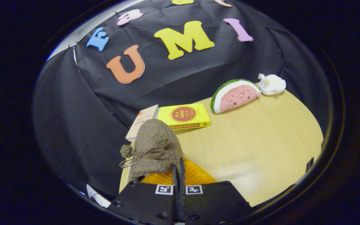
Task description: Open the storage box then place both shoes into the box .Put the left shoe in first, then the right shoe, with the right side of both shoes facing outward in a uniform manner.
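Dim booth, soft glare on the wooden table (261, 140), strong fisheye bending at edges, mostly sharp.

The gripper (178, 168) has its two fingers pressed close together on the edge of a fuzzy brown shoe (154, 148). The shoe hangs above the wooden bench (255, 140). Orange shows under the shoe. Just beyond the shoe lie a pale book (142, 123) and a yellow box (184, 116). Far to the right sit a watermelon toy (234, 95) and a white plush toy (272, 84).
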